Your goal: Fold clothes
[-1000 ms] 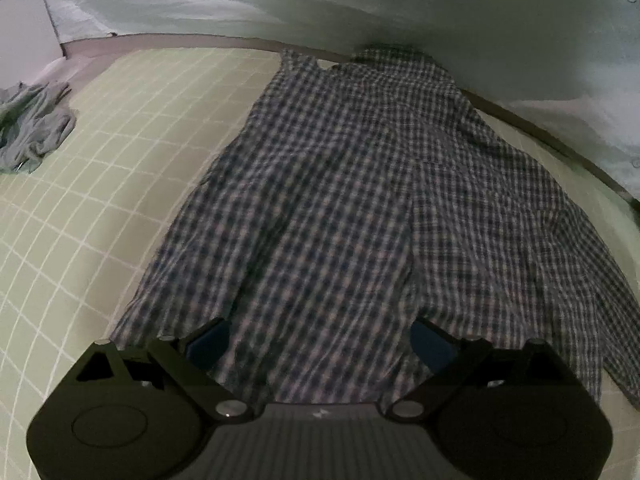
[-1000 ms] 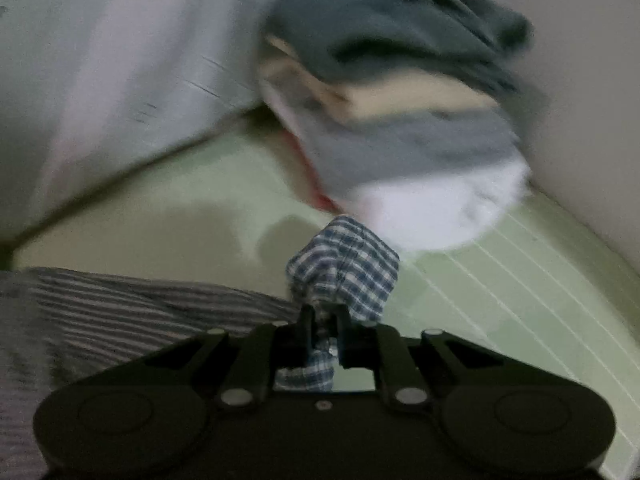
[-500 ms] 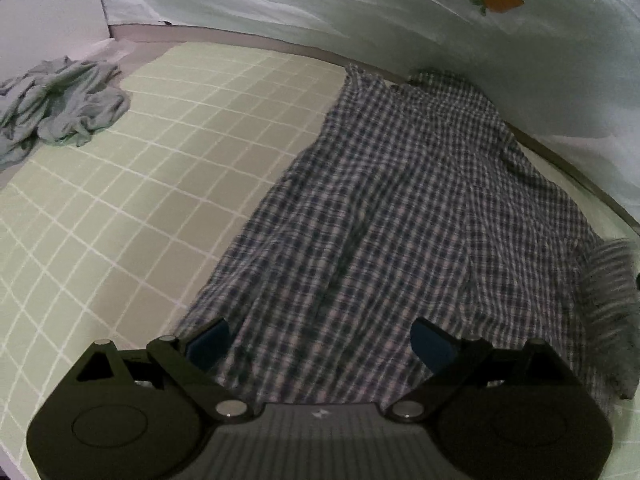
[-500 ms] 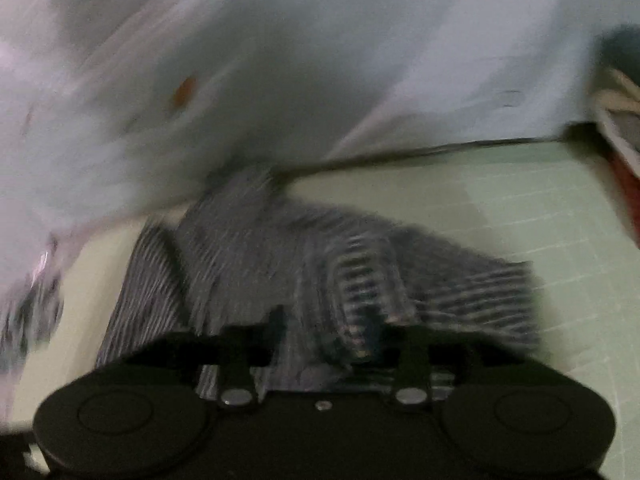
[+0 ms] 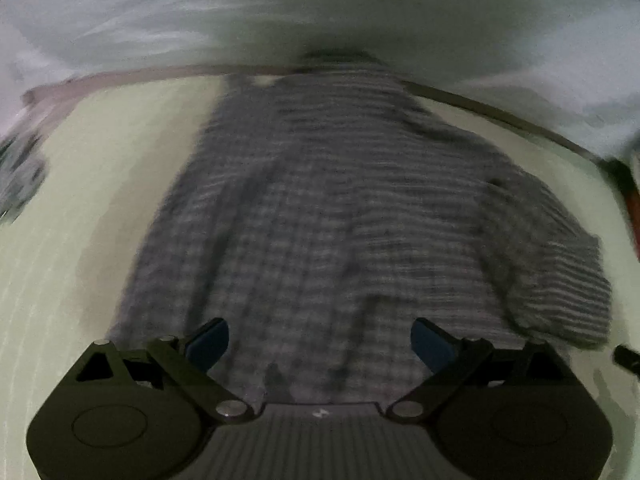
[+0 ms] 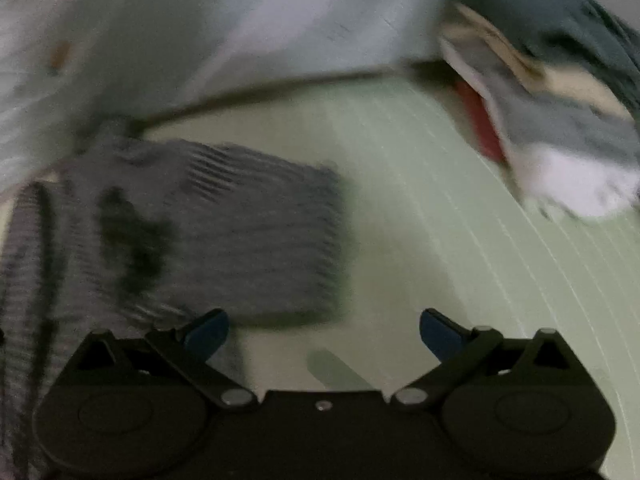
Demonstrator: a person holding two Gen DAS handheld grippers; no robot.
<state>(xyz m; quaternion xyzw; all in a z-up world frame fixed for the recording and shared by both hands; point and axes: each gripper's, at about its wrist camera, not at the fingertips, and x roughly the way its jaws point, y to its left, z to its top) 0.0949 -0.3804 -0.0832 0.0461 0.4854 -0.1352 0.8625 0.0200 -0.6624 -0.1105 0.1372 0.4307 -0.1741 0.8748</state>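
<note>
1. We have the left gripper (image 5: 319,340) with jaws spread wide and nothing between them; blue pads (image 5: 208,342) sit over the near hem of the checked shirt (image 5: 320,208). Whether they touch the cloth we cannot tell.
2. The checked shirt lies spread on the bed (image 5: 80,200), a pale green sheet with a white grid. It runs from just in front of our left gripper to the far edge, collar end far.
3. The shirt's right sleeve (image 5: 560,264) lies out to the right, its end bunched near the right edge of the left view.
4. Our right gripper (image 6: 323,330) also has jaws wide apart, holding nothing, over bare sheet. The sleeve (image 6: 256,240) lies just far-left of it, apart from the pads.
5. A stack of folded clothes (image 6: 560,92) sits far right on the bed, well apart from the shirt: dark teal on top, then beige, grey, white, with a red edge showing at its left side.
6. A crumpled grey garment (image 5: 20,172) lies at the far left edge of the bed.
7. A pale curtain (image 5: 200,12) hangs behind the bed.
8. Both views are motion-blurred; fine detail is unreadable.
</note>
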